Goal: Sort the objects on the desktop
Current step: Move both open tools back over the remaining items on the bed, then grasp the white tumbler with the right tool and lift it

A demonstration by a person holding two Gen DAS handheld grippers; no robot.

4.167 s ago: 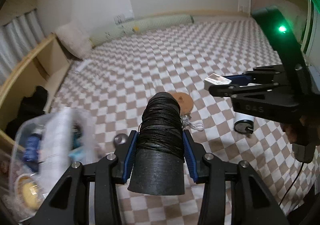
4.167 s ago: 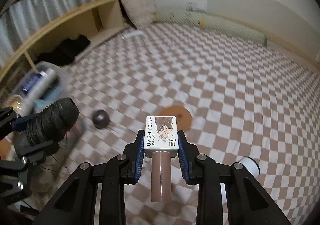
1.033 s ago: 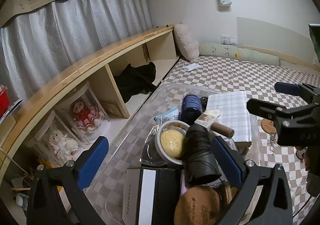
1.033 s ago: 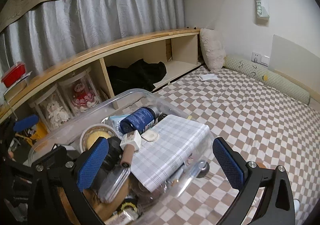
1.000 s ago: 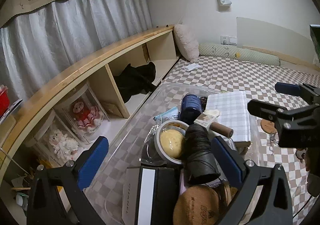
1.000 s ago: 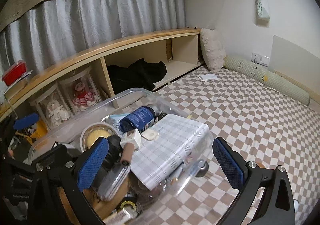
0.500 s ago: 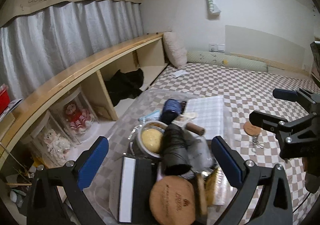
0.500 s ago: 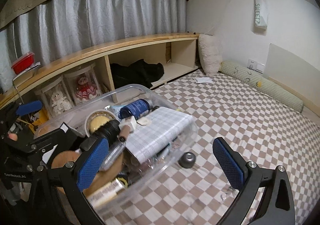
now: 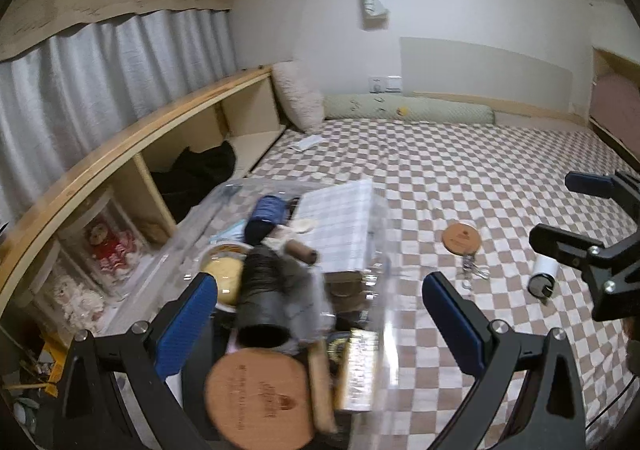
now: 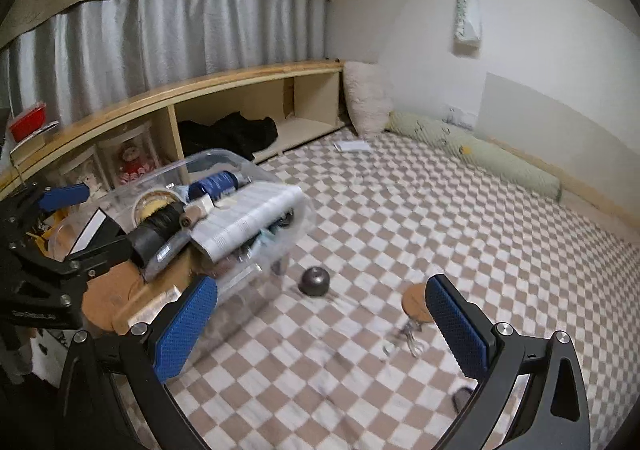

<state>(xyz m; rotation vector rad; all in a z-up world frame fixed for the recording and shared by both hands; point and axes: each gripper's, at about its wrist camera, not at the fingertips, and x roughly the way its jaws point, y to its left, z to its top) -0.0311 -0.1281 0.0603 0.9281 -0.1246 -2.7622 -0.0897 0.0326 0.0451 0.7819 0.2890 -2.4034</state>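
In the clear bin [image 9: 376,250]: black thread spool [image 9: 262,290], gel polish bottle [image 9: 300,250] already stowed.
On the checkered bed: round coaster [image 9: 461,237], keys [image 9: 474,270], white roll [image 9: 542,277], dark knob [image 10: 314,281] left.
Left gripper [image 9: 320,314]: jaws spread, empty.
Right gripper [image 10: 322,324]: jaws spread, empty.

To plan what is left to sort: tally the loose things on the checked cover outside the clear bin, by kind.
Brown disc with metal ring: 1
White tube: 1
Dark round knob: 1
Flat white packet: 1
Total: 4
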